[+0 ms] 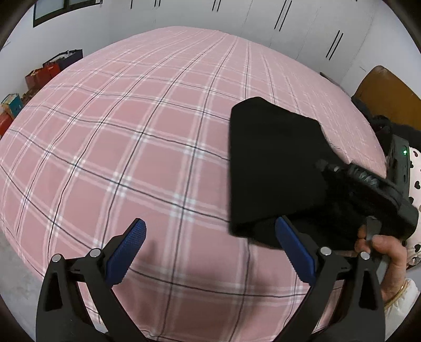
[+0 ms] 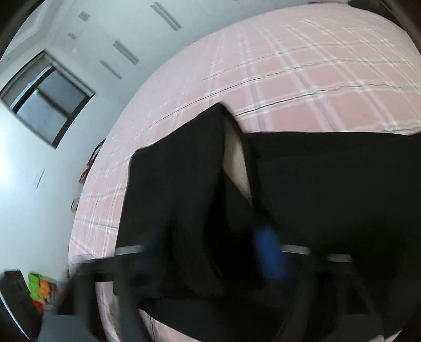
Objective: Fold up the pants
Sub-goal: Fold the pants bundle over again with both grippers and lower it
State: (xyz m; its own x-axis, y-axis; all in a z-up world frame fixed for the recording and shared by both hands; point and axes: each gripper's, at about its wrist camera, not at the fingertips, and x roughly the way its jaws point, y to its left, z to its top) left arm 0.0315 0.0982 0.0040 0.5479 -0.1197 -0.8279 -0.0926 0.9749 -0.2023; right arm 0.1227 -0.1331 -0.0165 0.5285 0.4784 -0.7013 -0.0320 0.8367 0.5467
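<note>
The black pants (image 1: 273, 168) are folded into a compact bundle and are held over the right part of the pink plaid bed (image 1: 147, 136). My left gripper (image 1: 210, 250) is open and empty above the bed's near edge, just left of the bundle. My right gripper (image 1: 373, 200) holds the bundle from the right. In the blurred right wrist view the pants (image 2: 184, 200) fill the space between the jaws of my right gripper (image 2: 210, 250), with one blue pad (image 2: 268, 252) showing and the fabric draped across the fingers.
White wardrobe doors (image 1: 289, 23) stand behind the bed. Gift bags and boxes (image 1: 50, 71) sit on the floor at the left. A wooden headboard (image 1: 381, 97) and dark clothing (image 1: 381, 126) are at the right. A window (image 2: 47, 100) is on the wall.
</note>
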